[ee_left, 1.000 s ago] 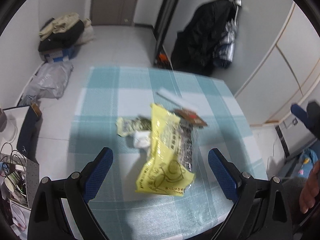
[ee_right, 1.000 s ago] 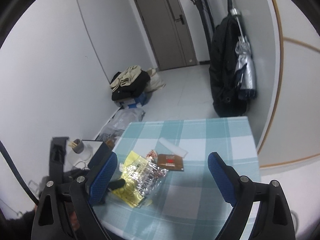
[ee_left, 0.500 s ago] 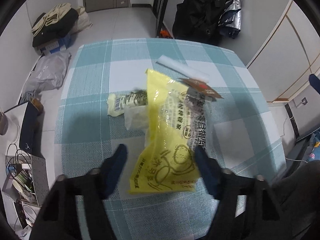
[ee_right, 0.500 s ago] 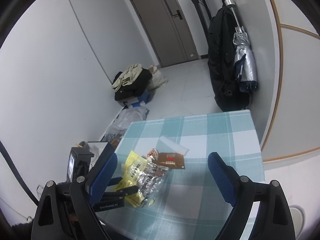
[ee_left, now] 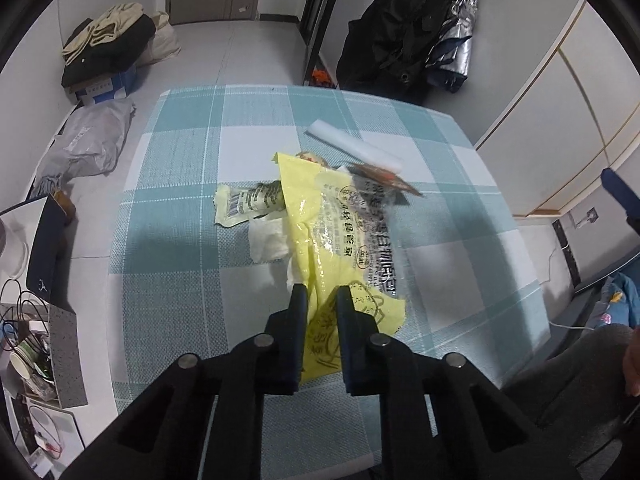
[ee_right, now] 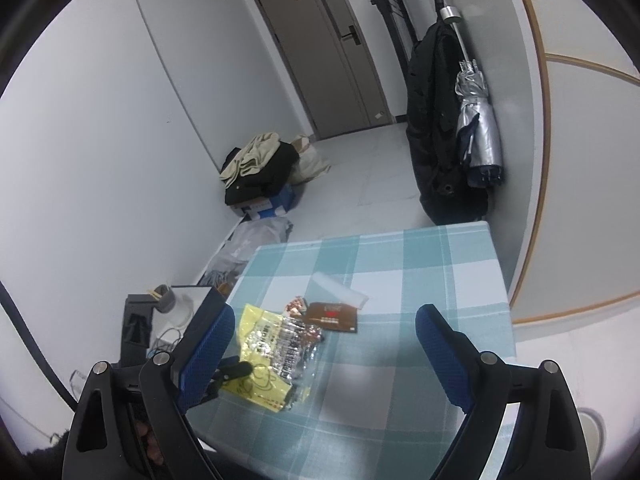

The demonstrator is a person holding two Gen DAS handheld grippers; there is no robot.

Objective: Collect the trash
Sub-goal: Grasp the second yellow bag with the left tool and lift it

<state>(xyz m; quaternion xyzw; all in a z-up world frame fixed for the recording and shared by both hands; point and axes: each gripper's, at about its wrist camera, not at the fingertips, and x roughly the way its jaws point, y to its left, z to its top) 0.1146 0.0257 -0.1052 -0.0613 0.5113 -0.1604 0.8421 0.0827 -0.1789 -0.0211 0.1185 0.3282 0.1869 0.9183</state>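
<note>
lying on the checked tablecloth (ee_left: 180, 288), the yellow snack bag (ee_left: 320, 232) is pinched at its near end by the left gripper (ee_left: 322, 300), just closed. right gripper (ee_right: 324, 344) is held wide open w/ nothing in it.

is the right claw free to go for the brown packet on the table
Probably yes: the right claw is open and empty, and the brown packet lies uncovered ahead of it, beside the yellow bag that the left claw pinches.

teal-and-white checked tablecloth (ee_left: 180, 184), yellow wrapper (ee_left: 316, 232) with black print, brown packet (ee_right: 332, 316), blue-padded fingers (ee_right: 440, 344)
</note>
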